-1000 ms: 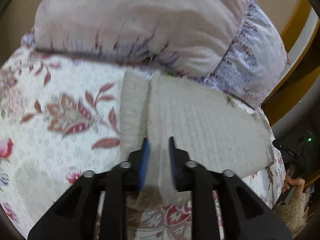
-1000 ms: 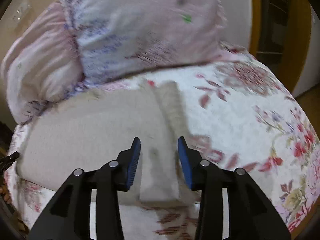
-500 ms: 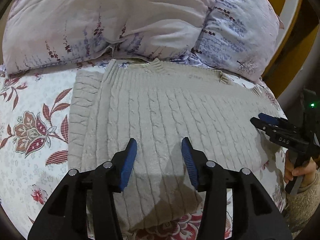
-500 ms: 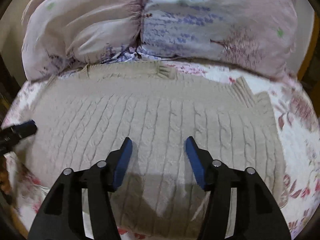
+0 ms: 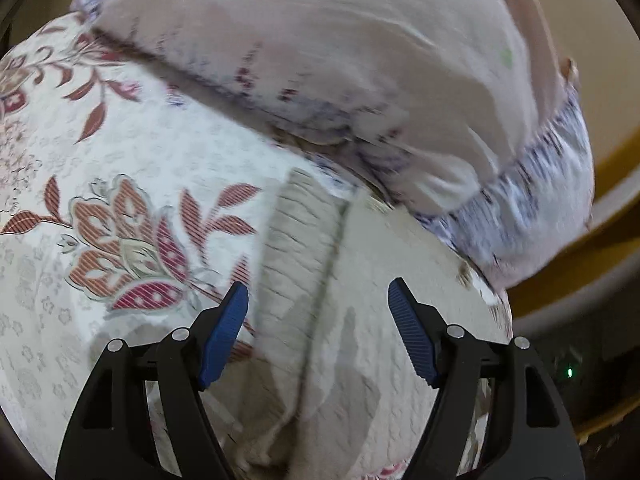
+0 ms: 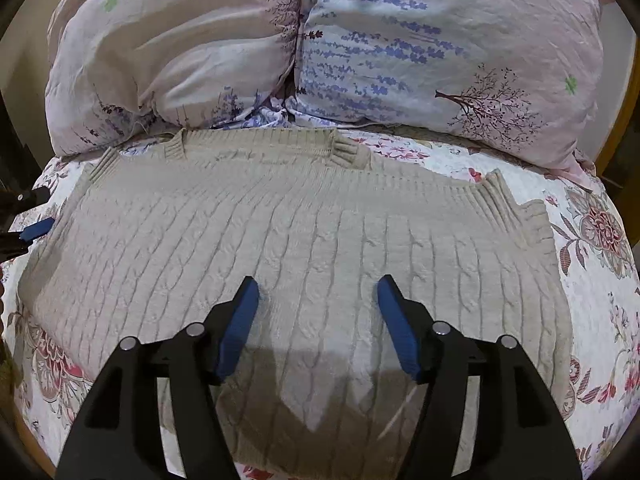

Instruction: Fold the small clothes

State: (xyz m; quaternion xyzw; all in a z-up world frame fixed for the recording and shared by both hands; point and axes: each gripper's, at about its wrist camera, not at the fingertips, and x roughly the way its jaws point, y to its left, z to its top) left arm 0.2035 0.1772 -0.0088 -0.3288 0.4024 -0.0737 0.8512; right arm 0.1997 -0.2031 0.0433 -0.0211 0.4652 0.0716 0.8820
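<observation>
On the bed (image 6: 592, 320), both tools, left tool (image 5: 318, 332) and right tool (image 6: 318, 320), have let go, opening over the just-folded sweater (image 6: 312, 232).

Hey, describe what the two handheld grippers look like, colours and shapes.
Both match. The left gripper and right gripper have angular matte-black frames with cut-out openings, round silver pivot pins, and two fingers faced with ribbed blue pads. No cables or lettering show.

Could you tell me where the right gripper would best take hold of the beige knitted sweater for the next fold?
Probably the ribbed edge on the sweater's right side, approached from the right over the floral bedspread. The knit lies flat, so only its borders give the fingers a lip to slide under. The right gripper hangs above the middle, opening, with nothing between its fingers.
</observation>
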